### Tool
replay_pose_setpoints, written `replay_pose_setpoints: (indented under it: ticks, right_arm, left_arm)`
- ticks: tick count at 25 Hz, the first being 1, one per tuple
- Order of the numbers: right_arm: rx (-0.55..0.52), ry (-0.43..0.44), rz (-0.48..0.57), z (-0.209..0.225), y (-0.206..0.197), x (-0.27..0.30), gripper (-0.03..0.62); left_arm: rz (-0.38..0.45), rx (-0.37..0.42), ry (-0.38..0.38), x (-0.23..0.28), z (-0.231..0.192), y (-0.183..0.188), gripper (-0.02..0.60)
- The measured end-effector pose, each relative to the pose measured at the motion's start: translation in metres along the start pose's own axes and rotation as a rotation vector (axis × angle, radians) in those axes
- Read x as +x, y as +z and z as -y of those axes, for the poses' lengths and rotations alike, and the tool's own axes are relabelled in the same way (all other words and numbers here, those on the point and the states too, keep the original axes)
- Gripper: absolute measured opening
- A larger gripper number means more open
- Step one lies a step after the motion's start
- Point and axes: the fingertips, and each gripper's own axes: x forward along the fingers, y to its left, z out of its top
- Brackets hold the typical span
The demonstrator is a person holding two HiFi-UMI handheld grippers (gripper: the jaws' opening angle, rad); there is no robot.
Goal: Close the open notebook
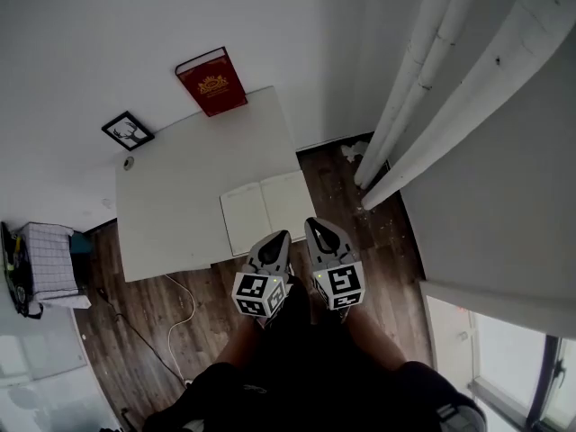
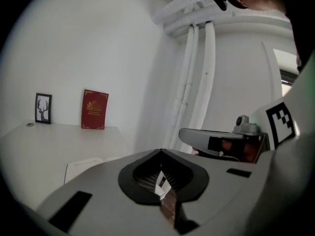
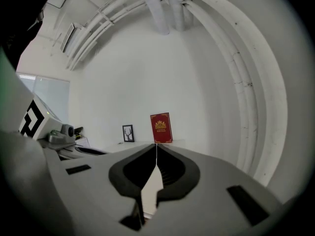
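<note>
Notebook: it lies open with its pages up at the near right corner of the tabletop, its spine running from near to far.
Left gripper: the jaws are clenched tip to tip with nothing between them. It hangs over the floor just short of the near edge, apart from the notebook.
Right gripper: the jaws are pressed together and empty. It sits beside the left one and touches nothing.
Other things: a red book leans on the wall at the far right corner, and a framed picture stands towards the far left. Both are well apart from the work.
Step in hand: this looks like the approach, as the cover is not yet lifted.
Doing it well: bring one closed tip in low at the outer edge of one half. Slide it under that cover and swing it over the spine onto the other half.
Steadying: rest the other gripper lightly on the half that stays flat.
Risk: the notebook sits near the table's corner, so a sideways push could slide it off.
</note>
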Motion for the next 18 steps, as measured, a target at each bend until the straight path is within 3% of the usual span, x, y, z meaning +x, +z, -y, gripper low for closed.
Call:
replay_pose_setpoints:
  ticks: [8, 18]
  right_arm:
    - [0.061, -0.066, -0.106, 0.022, -0.045, 0.014, 0.023]
    - [0.127, -0.073, -0.332, 0.027, -0.142, 0.008, 0.023]
  left_arm:
    - [-0.118, -0.006, -0.074, 0.038, -0.009, -0.025, 0.003]
    - [-0.243, -0.027, -0.087, 0.040, -0.012, -0.082, 0.003]
